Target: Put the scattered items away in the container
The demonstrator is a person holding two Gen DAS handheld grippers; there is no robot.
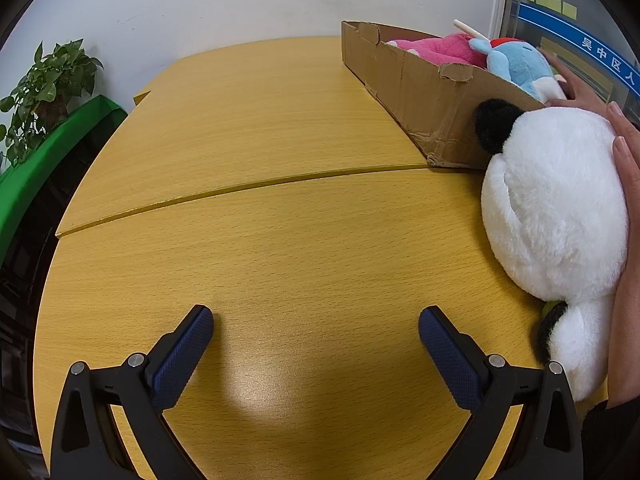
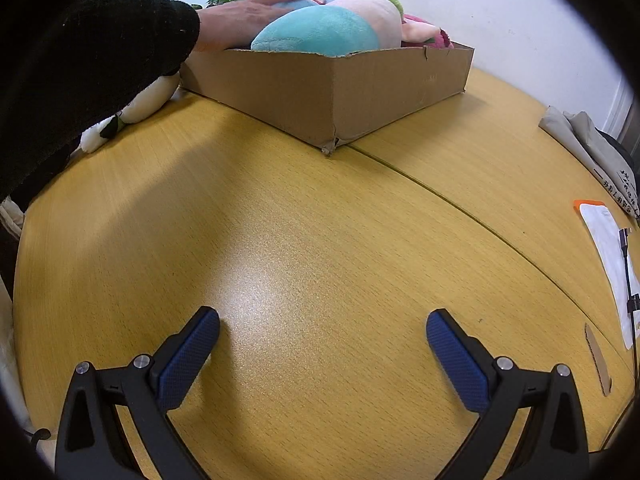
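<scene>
While both tongs gape empty — panda plush beside box

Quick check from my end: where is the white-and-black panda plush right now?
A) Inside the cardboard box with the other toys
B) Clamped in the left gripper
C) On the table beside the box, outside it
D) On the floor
C: the panda plush lies on the wooden table against the outside of the cardboard box, a bare hand resting on it; the left gripper is open and empty.
</scene>
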